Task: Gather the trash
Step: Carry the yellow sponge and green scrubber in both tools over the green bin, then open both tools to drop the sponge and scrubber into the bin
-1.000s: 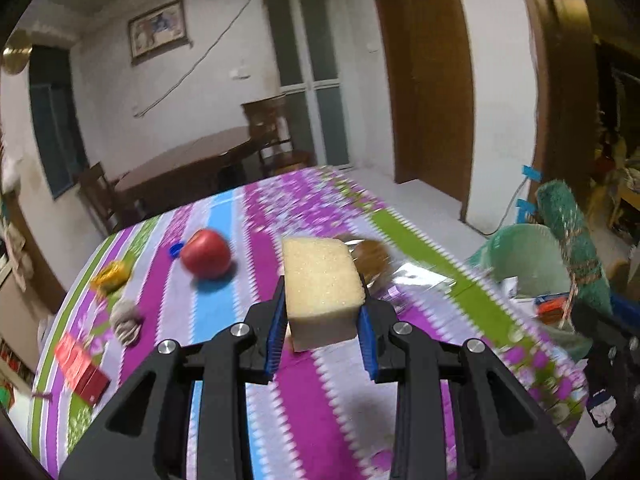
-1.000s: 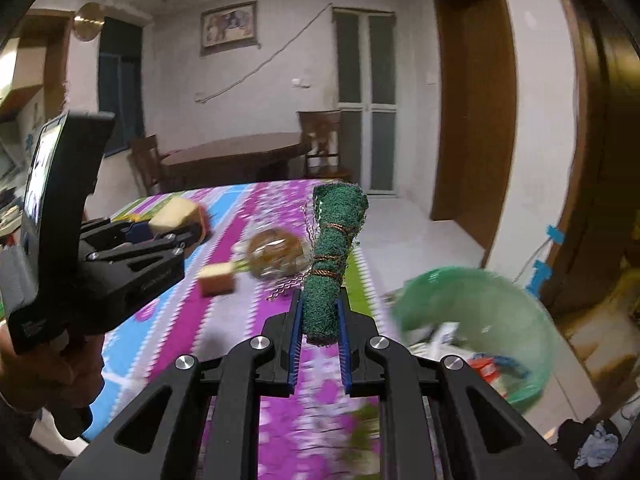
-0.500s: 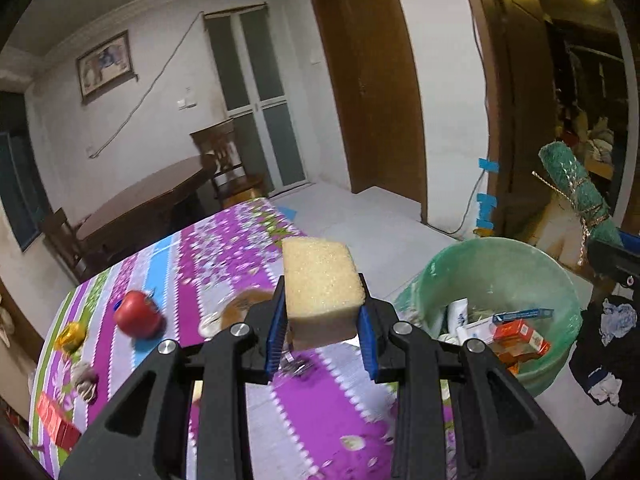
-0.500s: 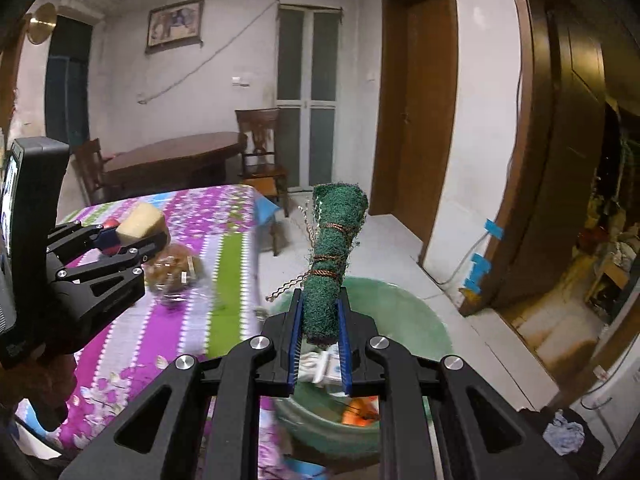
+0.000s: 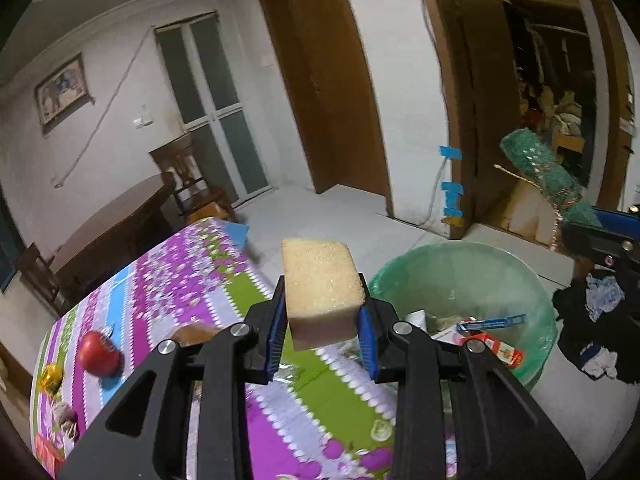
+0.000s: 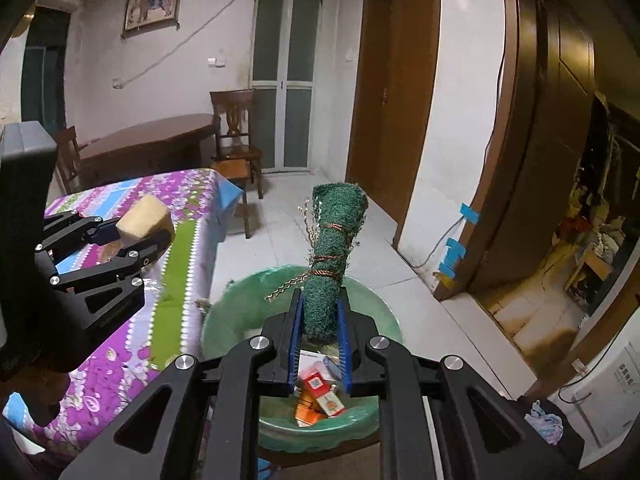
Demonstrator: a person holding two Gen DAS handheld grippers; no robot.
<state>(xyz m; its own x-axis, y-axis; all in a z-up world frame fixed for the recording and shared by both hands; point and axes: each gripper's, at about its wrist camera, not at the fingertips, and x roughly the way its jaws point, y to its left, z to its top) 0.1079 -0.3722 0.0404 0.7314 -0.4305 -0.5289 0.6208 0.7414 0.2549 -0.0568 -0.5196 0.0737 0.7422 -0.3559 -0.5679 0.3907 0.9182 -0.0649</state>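
My left gripper [image 5: 322,334] is shut on a yellow sponge block [image 5: 320,290], held over the table's right edge beside the green bin [image 5: 460,276]. From the right wrist view the left gripper [image 6: 140,232] and its sponge [image 6: 144,216] show at the left. My right gripper [image 6: 319,344] is shut on a rolled green scouring pad [image 6: 332,248] tied with copper wire, right above the green bin [image 6: 280,436]. That pad [image 5: 540,168] also shows at the right of the left wrist view. The bin holds cartons and wrappers [image 6: 320,396].
The table with the striped floral cloth [image 5: 200,280] carries a red apple [image 5: 98,354], a gold wrapper [image 5: 50,376] and a red box [image 5: 46,452]. Dark clothes [image 5: 600,320] lie on the floor right of the bin. A wooden chair [image 6: 236,136] and round table [image 6: 152,140] stand behind.
Both grippers have swung right from over the table to the bin, still holding the sponge and the pad. The bin has come under the right gripper.
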